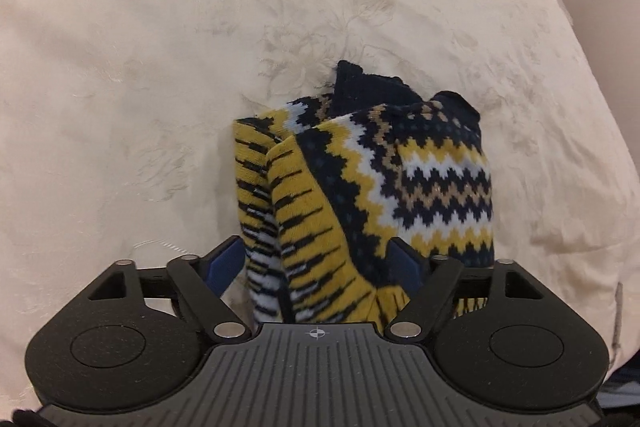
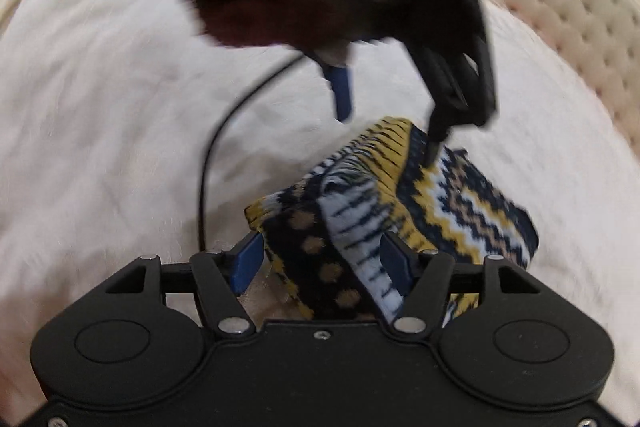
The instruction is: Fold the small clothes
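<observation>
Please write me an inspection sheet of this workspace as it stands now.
Surface: cream embroidered bedspread, creased.
Job's things: yellow, navy and white patterned knit socks, bunched together.
Clutter: nothing seen.
Grippers: left gripper and right gripper each have sock fabric between the blue fingers; neither grip can be confirmed.
Cables: thin black cable hanging over the bedspread.
Surroundings: cream tufted headboard.

Folded yellow-navy patterned socks (image 1: 360,179) on bedspread (image 1: 140,67)

Likely a home bedroom, cream embroidered bedspread (image 1: 200,47), tufted cream headboard (image 2: 580,39), somewhat blurred
</observation>
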The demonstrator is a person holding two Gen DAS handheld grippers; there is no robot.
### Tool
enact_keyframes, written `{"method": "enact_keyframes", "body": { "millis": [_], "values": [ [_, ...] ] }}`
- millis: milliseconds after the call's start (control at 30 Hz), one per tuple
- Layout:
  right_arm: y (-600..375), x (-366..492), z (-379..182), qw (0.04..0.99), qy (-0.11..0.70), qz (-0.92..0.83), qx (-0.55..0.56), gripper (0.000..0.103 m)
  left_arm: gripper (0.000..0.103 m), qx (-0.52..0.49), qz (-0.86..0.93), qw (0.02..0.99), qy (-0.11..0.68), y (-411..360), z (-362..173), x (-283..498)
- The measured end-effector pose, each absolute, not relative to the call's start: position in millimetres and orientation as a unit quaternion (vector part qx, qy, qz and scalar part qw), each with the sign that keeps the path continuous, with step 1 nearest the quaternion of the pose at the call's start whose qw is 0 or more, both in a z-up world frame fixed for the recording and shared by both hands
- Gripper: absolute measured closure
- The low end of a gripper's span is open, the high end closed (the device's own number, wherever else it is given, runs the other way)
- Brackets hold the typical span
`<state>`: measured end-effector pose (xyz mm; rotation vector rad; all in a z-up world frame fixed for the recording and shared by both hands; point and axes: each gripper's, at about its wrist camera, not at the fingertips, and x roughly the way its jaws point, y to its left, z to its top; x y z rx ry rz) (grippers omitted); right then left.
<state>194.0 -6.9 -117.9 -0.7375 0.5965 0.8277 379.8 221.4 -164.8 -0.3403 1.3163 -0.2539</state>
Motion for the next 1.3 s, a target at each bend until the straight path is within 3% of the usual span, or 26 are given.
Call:
{"method": "enact_keyframes", "body": {
  "millis": [67, 167, 233, 333, 400, 467, 567, 667, 767, 833, 933, 1067, 1200, 1300],
  "values": [
    [-5.0, 196.4, -119.5, 0.809, 0.278, 0.388, -0.344, 0.037, 0.036, -0.162, -0.119, 0.769, 0.607, 220.5, -168.8, 384.3],
    [-4.1, 202.4, -119.6, 0.812, 0.29, 0.385, -0.331, 0.04, 0.053, -0.16, -0.132, 0.773, 0.6, 216.9, -172.0, 389.0],
    [-4.2, 210.0, -118.7, 0.807, 0.309, 0.395, -0.312, 0.054, 0.078, -0.152, -0.134, 0.781, 0.591, 214.2, -171.6, 389.9],
    [-9.0, 219.0, -114.0, 0.815, 0.328, 0.397, -0.267, 0.076, 0.093, -0.13, -0.138, 0.804, 0.564, 210.6, -163.9, 388.6],
    [-13.8, 223.2, -104.9, 0.828, 0.331, 0.388, -0.233, 0.087, 0.094, -0.107, -0.142, 0.824, 0.537, 208.8, -151.6, 384.9],
    [-20.2, 227.8, -92.2, 0.84, 0.327, 0.387, -0.193, 0.089, 0.095, -0.095, -0.144, 0.842, 0.511, 210.6, -135.8, 379.4],
    [-16.1, 225.7, -81.7, 0.841, 0.312, 0.404, -0.179, 0.088, 0.095, -0.086, -0.136, 0.853, 0.496, 217.7, -127.6, 375.2],
    [2.7, 233.1, -99.7, 0.819, 0.345, 0.419, -0.188, 0.085, 0.095, -0.087, -0.113, 0.835, 0.532, 226.5, -150.2, 382.0],
    [20.6, 239.1, -131.0, 0.787, 0.392, 0.425, -0.216, 0.069, 0.09, -0.086, -0.093, 0.816, 0.563, 230.4, -175.6, 385.7],
    [20.1, 240.7, -136.1, 0.776, 0.406, 0.439, -0.2, 0.052, 0.083, -0.077, -0.089, 0.82, 0.56, 229.8, -179.8, 384.2],
    [9.5, 234.5, -126.0, 0.773, 0.398, 0.466, -0.166, 0.043, 0.079, -0.075, -0.093, 0.83, 0.545, 230.9, -174.4, 380.7],
    [-11.2, 224.9, -109.9, 0.786, 0.395, 0.461, -0.117, 0.04, 0.076, -0.087, -0.105, 0.84, 0.525, 237.2, -155.3, 371.8],
    [-43.5, 231.3, -99.6, 0.811, 0.401, 0.424, -0.045, 0.03, 0.054, -0.085, -0.112, 0.858, 0.493, 231.7, -130.6, 352.3],
    [-68.6, 241.5, -97.8, 0.831, 0.411, 0.375, -0.002, 0.029, 0.04, -0.084, -0.131, 0.858, 0.49, 216.0, -123.8, 341.8]
  ]
}}
